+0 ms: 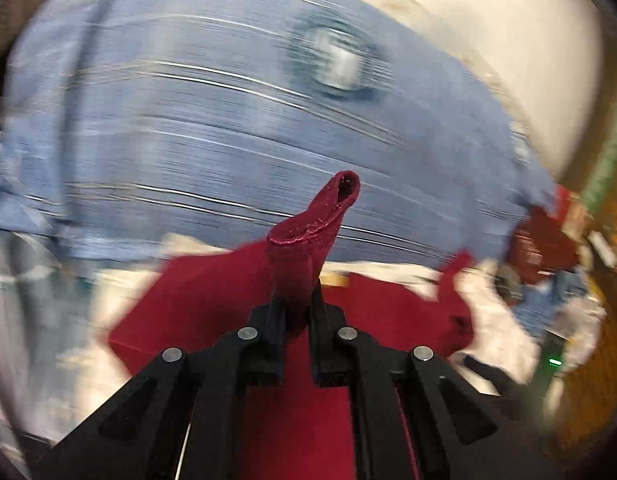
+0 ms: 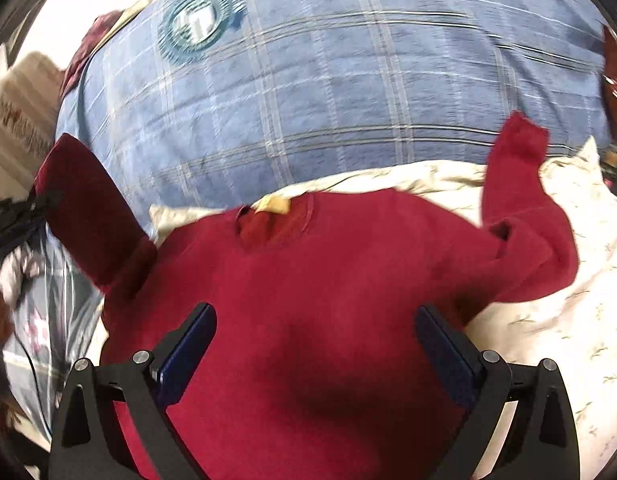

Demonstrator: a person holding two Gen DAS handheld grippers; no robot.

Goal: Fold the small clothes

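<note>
A small dark red long-sleeved top [image 2: 308, 280] lies spread on a cream sheet [image 2: 568, 320], collar at the far side. My left gripper [image 1: 295, 300] is shut on the cuff end of one sleeve [image 1: 308, 236] and holds it up; that lifted sleeve also shows in the right wrist view [image 2: 88, 208] at the left. My right gripper [image 2: 314, 344] is open and empty, its fingers spread just above the body of the top. The other sleeve [image 2: 516, 184] lies bent at the right.
A large blue checked pillow [image 2: 328, 80] with a round teal print [image 2: 196, 20] lies beyond the top. Patterned fabric [image 2: 48, 300] is at the left. Cluttered things [image 1: 548, 248] sit at the right edge of the left wrist view.
</note>
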